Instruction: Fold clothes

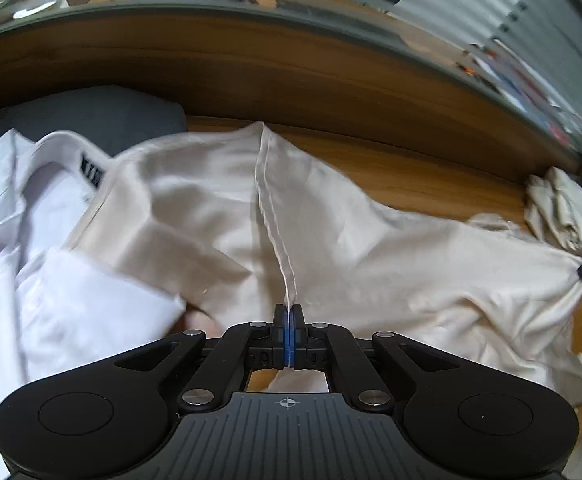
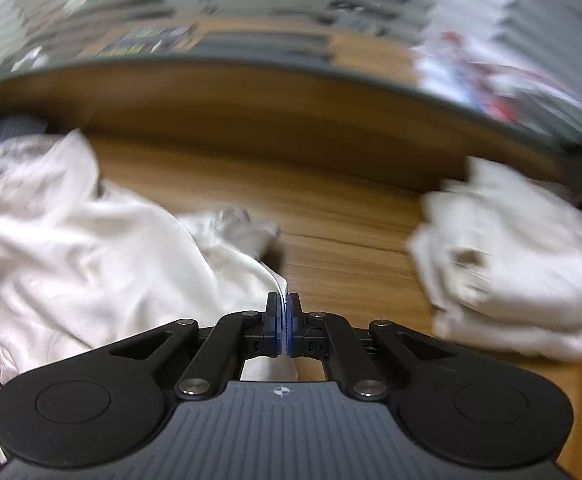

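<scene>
My left gripper is pinched tight on the stitched hem of the cream shirt. My right gripper is squeezed tight on another edge of the same shirt. So I have one piece of cloth in two claws.

The shirt lies spread on the wooden desk, toward the near edge, with some of it hanging off that side. A white shirt with a collar sits just beside it on the left and touches it. A stack of folded clothes waits near the right end of the desk, a little way from my shirt.

I think my job now is to lift the shirt and pull it flat between my two claws. To do it well, I should raise both hands at the same speed, so the hem stays straight. I should pull gently sideways, not hard, or the thin cloth may slip out. I must also keep clear of the white shirt so it does not get dragged along.
</scene>
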`<control>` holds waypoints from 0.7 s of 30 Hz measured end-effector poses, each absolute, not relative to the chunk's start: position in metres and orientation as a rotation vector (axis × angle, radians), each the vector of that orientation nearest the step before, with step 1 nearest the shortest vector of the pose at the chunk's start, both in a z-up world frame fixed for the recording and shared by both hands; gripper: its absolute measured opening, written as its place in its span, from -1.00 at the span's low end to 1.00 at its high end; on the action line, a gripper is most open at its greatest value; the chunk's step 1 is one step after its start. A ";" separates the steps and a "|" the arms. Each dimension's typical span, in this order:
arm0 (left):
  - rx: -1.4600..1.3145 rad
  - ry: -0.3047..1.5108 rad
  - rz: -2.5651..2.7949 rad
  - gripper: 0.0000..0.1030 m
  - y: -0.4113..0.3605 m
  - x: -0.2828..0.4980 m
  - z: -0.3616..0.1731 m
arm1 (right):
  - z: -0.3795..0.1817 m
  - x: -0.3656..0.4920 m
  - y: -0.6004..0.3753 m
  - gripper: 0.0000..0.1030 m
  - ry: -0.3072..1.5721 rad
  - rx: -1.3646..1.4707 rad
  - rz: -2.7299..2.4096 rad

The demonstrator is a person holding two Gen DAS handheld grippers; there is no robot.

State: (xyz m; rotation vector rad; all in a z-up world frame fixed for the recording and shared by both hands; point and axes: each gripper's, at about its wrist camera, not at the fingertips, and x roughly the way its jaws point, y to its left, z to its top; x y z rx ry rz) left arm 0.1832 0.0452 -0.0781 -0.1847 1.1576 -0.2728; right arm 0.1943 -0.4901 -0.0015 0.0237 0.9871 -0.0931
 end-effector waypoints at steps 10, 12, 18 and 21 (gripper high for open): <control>-0.202 1.287 -0.388 -0.96 0.064 0.073 -0.074 | 0.029 0.032 -0.502 -0.96 1.082 0.131 -0.221; -0.178 1.341 -0.405 -0.95 0.064 0.053 -0.085 | 0.017 0.005 -0.492 -0.96 1.135 0.164 -0.230; -0.102 1.449 -0.405 -0.94 0.071 0.016 -0.114 | -0.021 -0.046 -0.463 -0.93 1.247 0.246 -0.230; -0.092 1.415 -0.388 -0.77 0.071 0.021 -0.113 | -0.026 -0.049 -0.454 -0.80 1.273 0.225 -0.213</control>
